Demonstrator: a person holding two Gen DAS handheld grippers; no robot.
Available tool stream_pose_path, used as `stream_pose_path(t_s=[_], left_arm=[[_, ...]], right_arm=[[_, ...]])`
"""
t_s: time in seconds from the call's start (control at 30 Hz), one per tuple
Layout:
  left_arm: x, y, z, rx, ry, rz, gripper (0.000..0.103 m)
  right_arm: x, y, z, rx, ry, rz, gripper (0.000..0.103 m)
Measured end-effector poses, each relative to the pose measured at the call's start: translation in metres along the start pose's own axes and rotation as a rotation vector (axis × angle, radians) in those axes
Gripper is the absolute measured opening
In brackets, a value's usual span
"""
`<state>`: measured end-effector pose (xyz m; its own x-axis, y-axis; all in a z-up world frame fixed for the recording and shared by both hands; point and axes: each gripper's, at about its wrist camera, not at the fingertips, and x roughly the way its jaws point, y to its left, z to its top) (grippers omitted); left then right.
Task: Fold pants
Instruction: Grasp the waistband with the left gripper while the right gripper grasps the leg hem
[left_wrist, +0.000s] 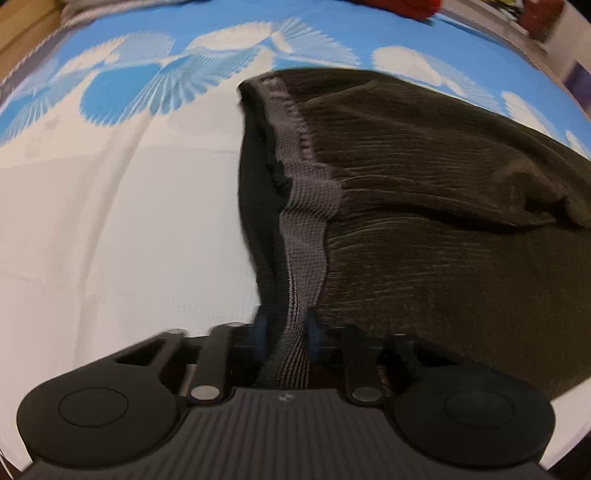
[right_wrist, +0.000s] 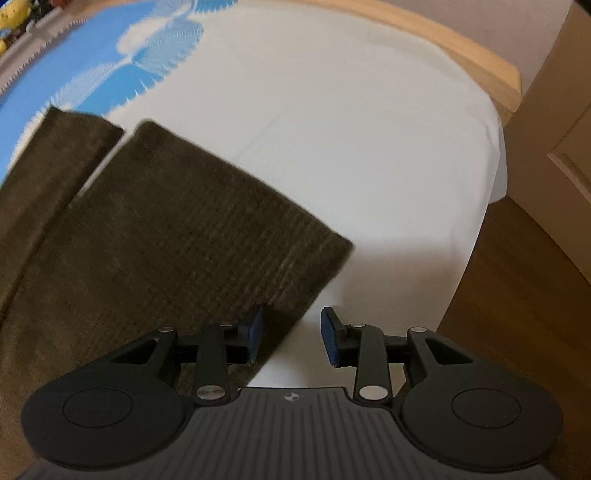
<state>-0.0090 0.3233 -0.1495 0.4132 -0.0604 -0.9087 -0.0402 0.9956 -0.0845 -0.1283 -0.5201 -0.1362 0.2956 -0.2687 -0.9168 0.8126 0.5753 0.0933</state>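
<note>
Waistband (left_wrist: 303, 236) left view, cuffs (right_wrist: 236, 199) right.

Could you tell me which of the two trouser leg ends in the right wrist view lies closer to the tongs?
The wider leg end, lying right of the gap; its corner reaches the right tongs. The other leg end lies farther up and left.

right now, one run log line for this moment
left gripper: shut on waistband | right gripper: open at leg hem | pants unfolded

Both wrist views look steeply down, close over the bed (right_wrist: 351, 129). Left frames the pants (left_wrist: 443, 221) waistband; right frames their leg ends. Shared: pants, bedsheet.
</note>
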Motion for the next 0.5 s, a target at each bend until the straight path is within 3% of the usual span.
stream_pose_path(t_s=[0.03,0.1,0.17,0.33,0.5], left_arm=[[-0.002,0.0,-0.001,0.007,-0.004,-0.002,0.016],[-0.005,0.001,-0.002,0.019,-0.009,-0.006,0.014],[-0.009,0.0,-0.003,0.026,-0.024,-0.007,0.012],[-0.02,0.001,0.0,0.018,-0.048,-0.007,0.009],[-0.027,0.004,0.0,-0.005,-0.045,0.009,0.009]], right_arm=[[0.001,0.002,0.0,-0.009,-0.001,0.001,0.035],[0.002,0.008,0.0,-0.037,-0.009,0.013,0.017],[-0.002,0.014,-0.001,-0.065,-0.031,0.008,0.013],[-0.017,0.024,-0.002,-0.119,-0.092,0.041,0.011],[-0.022,0.03,-0.006,-0.189,-0.079,0.052,0.011]])
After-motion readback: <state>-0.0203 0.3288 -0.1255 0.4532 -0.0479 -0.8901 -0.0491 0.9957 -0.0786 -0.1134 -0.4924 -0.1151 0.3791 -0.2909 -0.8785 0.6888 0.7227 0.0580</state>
